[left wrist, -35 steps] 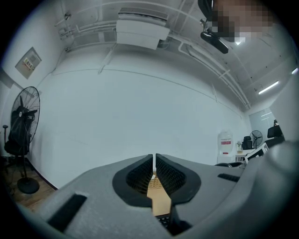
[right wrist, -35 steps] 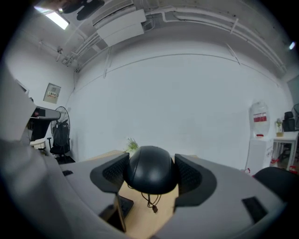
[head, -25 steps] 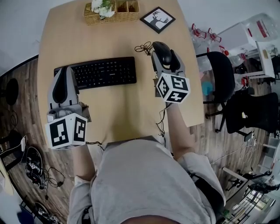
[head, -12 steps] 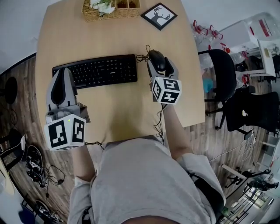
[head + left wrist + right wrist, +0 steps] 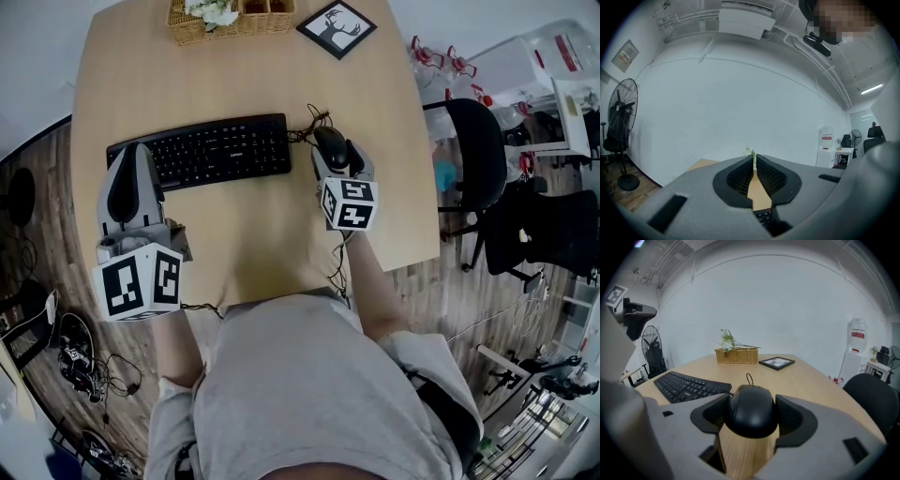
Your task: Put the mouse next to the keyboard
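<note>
Black mouse (image 5: 330, 145) clamped in right gripper (image 5: 337, 156) just off the keyboard (image 5: 200, 150)'s right end, toward the wooden table (image 5: 244, 84)'s right edge; left gripper (image 5: 131, 156) jaws together, empty.

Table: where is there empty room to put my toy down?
Bare wood lies between the basket and picture frame at the back and the keyboard; in front of the keyboard, between the left claw and right claw; and right of the mouse to the table edge. It is crowded at the keyboard's right end, with mouse, cable and claw.
</note>
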